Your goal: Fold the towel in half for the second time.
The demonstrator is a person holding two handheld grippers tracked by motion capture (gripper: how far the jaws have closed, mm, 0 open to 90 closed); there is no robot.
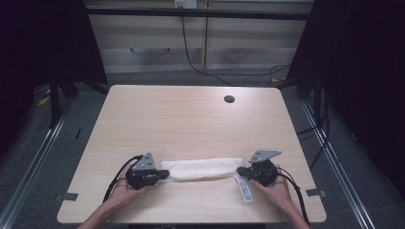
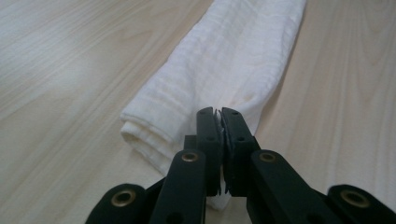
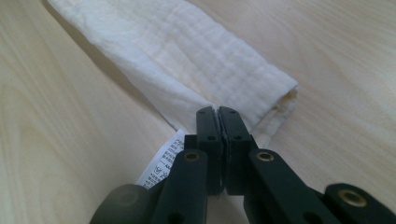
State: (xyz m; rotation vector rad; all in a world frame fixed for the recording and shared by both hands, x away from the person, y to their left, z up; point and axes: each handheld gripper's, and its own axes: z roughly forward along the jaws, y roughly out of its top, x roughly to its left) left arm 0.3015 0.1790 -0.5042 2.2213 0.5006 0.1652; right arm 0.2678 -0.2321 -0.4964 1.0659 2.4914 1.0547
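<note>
White towel (image 1: 203, 169), folded into a long strip, lies between the tools; left tool (image 1: 162, 174) and right tool (image 1: 240, 170) each clamp one end.

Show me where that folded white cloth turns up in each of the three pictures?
High view: the folded white cloth lies across the near part of the pale wooden table, between the two grippers.
Left gripper view: it runs from the top right down to the closed black jaws, which pinch its near end.
Right gripper view: it runs from the top left down to the closed jaws.
Shared landmark: the white printed care label at the cloth's right end.
</note>
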